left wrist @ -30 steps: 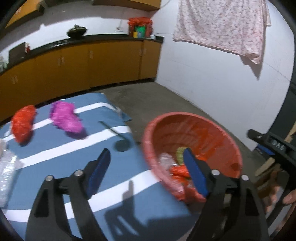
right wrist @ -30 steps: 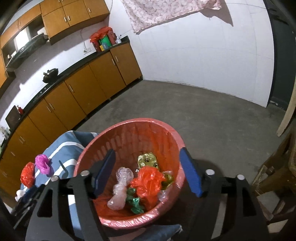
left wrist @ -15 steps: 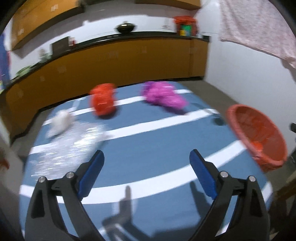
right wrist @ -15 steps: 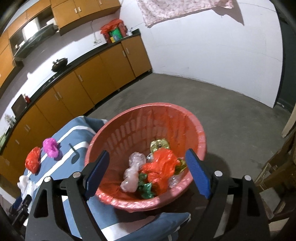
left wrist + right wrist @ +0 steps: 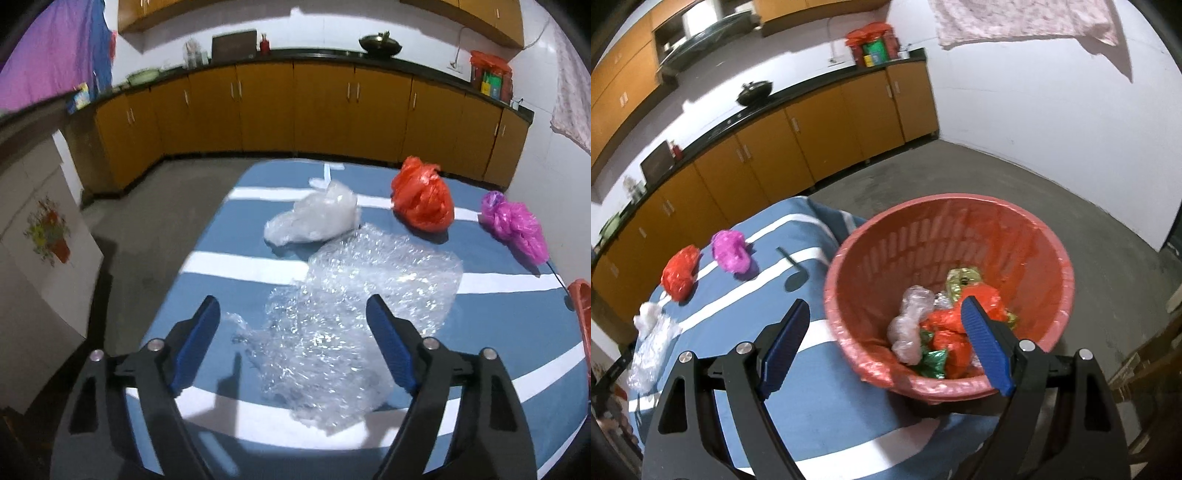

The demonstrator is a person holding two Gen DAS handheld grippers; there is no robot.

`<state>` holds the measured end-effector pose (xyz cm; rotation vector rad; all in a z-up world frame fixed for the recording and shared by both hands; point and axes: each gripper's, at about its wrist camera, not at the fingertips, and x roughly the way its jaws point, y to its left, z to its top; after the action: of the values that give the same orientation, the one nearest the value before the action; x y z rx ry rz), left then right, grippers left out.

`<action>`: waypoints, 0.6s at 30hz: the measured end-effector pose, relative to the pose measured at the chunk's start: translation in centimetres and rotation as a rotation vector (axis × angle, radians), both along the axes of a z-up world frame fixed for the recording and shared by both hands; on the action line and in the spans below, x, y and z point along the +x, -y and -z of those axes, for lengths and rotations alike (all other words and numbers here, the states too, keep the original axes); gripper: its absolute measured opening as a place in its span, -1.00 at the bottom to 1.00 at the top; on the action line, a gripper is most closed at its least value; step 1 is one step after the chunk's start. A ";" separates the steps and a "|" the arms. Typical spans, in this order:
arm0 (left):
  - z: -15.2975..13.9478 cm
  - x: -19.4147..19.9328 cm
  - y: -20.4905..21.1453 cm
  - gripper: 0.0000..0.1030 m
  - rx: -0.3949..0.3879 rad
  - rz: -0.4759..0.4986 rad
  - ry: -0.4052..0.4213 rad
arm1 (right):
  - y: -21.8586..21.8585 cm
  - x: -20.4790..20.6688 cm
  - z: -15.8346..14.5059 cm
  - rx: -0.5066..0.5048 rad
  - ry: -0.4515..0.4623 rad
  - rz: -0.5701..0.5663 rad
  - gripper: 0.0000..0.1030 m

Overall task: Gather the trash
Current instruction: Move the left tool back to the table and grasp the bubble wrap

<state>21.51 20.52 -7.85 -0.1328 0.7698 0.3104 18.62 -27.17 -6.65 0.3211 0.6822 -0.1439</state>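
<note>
Meanwhile, red basket (image 5: pixel 1027 236) overhangs striped table (image 5: pixel 827 417) edge.

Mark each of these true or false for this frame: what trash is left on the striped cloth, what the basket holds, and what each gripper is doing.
1. The bubble wrap lies on the blue striped cloth. True.
2. The red basket is empty. False: it holds crumpled bags and wrappers.
3. The left gripper grips the orange bag. False: its jaws are closing but hold nothing; the bag lies further off.
4. The right gripper is open and holds nothing. True.
5. A magenta bag lies beside the orange bag. True.
</note>
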 end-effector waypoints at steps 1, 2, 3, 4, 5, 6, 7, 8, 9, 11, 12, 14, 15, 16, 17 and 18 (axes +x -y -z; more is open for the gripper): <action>0.3 0.1 -0.1 0.49 -0.008 0.001 -0.011 | -0.4 0.1 0.0 -0.004 0.000 -0.008 0.62; 0.8 0.4 -0.3 0.46 -0.024 0.005 -0.027 | -0.8 0.2 -0.1 -0.010 -0.001 -0.018 0.62; 1.1 0.5 -0.3 0.45 -0.036 0.012 -0.036 | -1.2 0.3 -0.1 -0.017 -0.001 -0.028 0.62; 1.5 0.7 -0.2 0.44 -0.040 0.015 -0.042 | -1.6 0.4 -0.2 -0.022 -0.001 -0.037 0.62; 1.7 0.9 -0.1 0.43 -0.041 0.017 -0.046 | -2.0 0.6 -0.3 -0.028 -0.001 -0.044 0.62; 2.0 1.0 -0.2 0.42 -0.043 0.022 -0.050 | -2.4 0.7 -0.3 -0.033 -0.001 -0.054 0.62; 2.3 1.1 -0.2 0.37 -0.047 0.029 -0.056 | -2.7 0.8 -0.3 -0.037 -0.001 -0.062 0.62; 2.5 1.2 -0.1 0.30 -0.051 0.037 -0.063 | -3.1 0.9 -0.3 -0.043 -0.001 -0.072 0.62; 2.7 1.5 -0.1 0.26 -0.055 0.044 -0.069 | -3.6 1.1 -0.3 -0.048 -0.001 -0.083 0.62; 3.0 1.7 0.2 0.09 -0.055 0.057 -0.075 | -4.4 1.4 -0.3 -0.055 -0.002 -0.104 0.62; 3.1 1.7 0.4 0.05 -0.051 0.063 -0.076 | -4.9 1.5 -0.3 -0.060 -0.002 -0.117 0.62; 3.2 1.8 0.7 -0.12 -0.044 0.076 -0.078 | -5.8 1.8 -0.3 -0.066 -0.004 -0.139 0.62; 3.1 1.9 0.9 -0.17 -0.039 0.082 -0.078 | -6.4 1.9 -0.3 -0.070 -0.005 -0.151 0.62; 3.2 2.0 1.1 -0.26 -0.036 0.088 -0.079 | -6.8 2.0 -0.3 -0.073 -0.005 -0.162 0.62; 3.2 2.0 1.3 -0.33 -0.032 0.095 -0.080 | -7.2 2.1 -0.3 -0.076 -0.006 -0.171 0.62; 3.2 2.0 1.4 -0.37 -0.027 0.101 -0.081 | -7.7 2.2 -0.3 -0.079 -0.006 -0.182 0.62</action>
<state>23.53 19.09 -11.03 -0.1071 0.8580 0.2105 20.80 -19.48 -6.39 0.1819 0.7058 0.0016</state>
